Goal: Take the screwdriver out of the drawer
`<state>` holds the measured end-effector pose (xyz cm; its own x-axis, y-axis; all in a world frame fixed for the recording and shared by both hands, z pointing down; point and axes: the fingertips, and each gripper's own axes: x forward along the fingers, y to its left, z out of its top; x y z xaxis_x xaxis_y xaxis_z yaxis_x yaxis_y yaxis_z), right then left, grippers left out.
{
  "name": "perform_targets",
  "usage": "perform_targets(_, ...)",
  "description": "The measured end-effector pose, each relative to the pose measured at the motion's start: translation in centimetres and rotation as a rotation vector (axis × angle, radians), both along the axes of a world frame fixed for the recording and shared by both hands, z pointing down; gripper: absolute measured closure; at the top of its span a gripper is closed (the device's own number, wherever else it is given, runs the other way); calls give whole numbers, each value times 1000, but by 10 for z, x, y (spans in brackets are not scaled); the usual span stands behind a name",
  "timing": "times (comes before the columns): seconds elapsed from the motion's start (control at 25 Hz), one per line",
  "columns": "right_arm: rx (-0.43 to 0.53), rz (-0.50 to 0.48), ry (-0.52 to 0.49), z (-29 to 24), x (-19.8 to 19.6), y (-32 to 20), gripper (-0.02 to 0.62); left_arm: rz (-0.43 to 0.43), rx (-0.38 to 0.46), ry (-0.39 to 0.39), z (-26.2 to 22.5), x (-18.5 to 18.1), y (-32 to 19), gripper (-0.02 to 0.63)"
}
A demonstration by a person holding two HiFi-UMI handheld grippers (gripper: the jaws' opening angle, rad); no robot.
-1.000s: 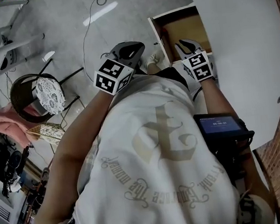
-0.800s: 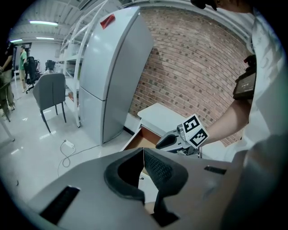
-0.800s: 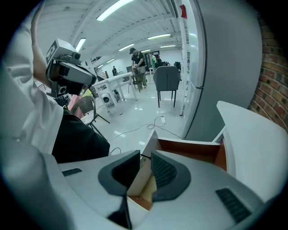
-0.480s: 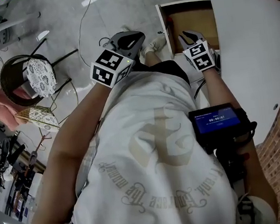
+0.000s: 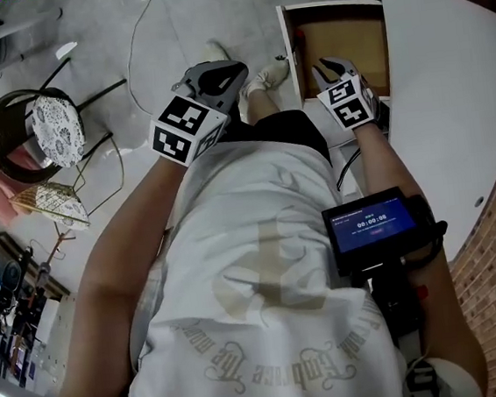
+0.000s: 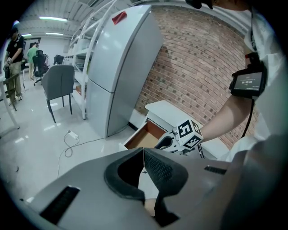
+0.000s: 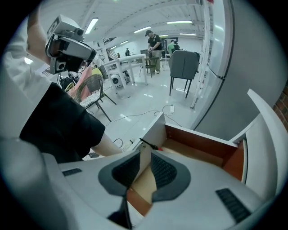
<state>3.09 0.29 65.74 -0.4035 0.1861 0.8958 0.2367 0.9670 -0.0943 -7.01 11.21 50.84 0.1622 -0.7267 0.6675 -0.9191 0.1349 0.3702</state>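
Observation:
The drawer (image 5: pixel 346 37) stands pulled out from under the white tabletop (image 5: pixel 456 83), its wooden bottom showing. In the right gripper view a thin screwdriver (image 7: pixel 149 144) with a dark shaft and a red part lies at the drawer's (image 7: pixel 202 152) near left corner, just beyond my jaws. My right gripper (image 7: pixel 146 152) (image 5: pixel 327 68) hangs over that corner, pointing steeply down, its pads a narrow gap apart with nothing between them. My left gripper (image 5: pixel 217 75) (image 6: pixel 143 150) is shut and empty, held to the left of the drawer over the floor.
A round wicker chair (image 5: pixel 21 138) and a loose cable (image 5: pixel 139 37) are on the floor at the left. A grey fridge (image 6: pixel 121 67) and a brick wall (image 6: pixel 202 67) stand behind the drawer unit. A small screen (image 5: pixel 374 228) is strapped to the right forearm.
Both grippers have sunk lower. The right one has come down over the drawer's opening and rolled slightly; its jaws look unchanged.

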Motion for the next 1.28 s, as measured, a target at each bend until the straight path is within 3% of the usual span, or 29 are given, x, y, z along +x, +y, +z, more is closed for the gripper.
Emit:
perform_targets(0.44, 64, -182, 44, 18, 4, -6, 511, -3, -22, 35, 5, 30, 1, 583)
perform_targets(0.68, 88, -245, 73, 24, 5, -11, 511, 40, -18, 29, 5, 43, -6, 583)
perform_targets(1.28, 111, -293, 107, 101, -16, -12, 494, 39, -36, 64, 71, 21, -9, 583)
